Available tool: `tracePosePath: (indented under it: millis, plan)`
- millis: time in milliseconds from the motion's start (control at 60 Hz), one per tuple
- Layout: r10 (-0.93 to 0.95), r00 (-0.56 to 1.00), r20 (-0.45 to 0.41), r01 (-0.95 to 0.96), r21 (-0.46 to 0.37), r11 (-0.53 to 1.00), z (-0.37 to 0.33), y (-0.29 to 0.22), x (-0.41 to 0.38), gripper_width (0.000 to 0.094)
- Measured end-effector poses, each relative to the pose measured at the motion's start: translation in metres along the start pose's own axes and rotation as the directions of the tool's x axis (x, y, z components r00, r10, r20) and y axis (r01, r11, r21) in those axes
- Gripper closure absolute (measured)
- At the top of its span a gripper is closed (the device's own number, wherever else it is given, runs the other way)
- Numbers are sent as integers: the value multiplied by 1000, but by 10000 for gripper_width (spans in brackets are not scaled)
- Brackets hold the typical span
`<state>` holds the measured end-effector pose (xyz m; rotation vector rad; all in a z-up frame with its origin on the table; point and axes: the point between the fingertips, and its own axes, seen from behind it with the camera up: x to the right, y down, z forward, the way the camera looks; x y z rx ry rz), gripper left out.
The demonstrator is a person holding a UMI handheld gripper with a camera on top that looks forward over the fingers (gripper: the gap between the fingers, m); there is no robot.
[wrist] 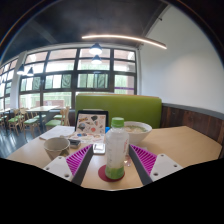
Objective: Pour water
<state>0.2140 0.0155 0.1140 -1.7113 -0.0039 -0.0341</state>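
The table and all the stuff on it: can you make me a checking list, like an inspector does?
Surface: a light wooden table, with bare areas to the right.
Job's things: a clear bottle with a green cap and white label stands upright on a pink coaster; a grey cup sits to the left; a pale bowl sits beyond the bottle.
Clutter: a colourful upright picture card, with a small dark item in front of it that is too small to tell.
Grippers: the gripper is open; the bottle stands between its fingers, gaps showing.
Cables: nothing seen.
Surroundings: a green bench seat, big windows, ceiling lights, more tables far left.
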Motion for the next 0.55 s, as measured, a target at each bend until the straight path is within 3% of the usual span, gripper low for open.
tracePosePath:
  millis: [333, 550]
  plan:
    - [15, 999, -35, -14, 11, 1000, -148, 5, -37, 105]
    - [50, 998, -40, -49, 27, 998, -182, 10, -38, 109]
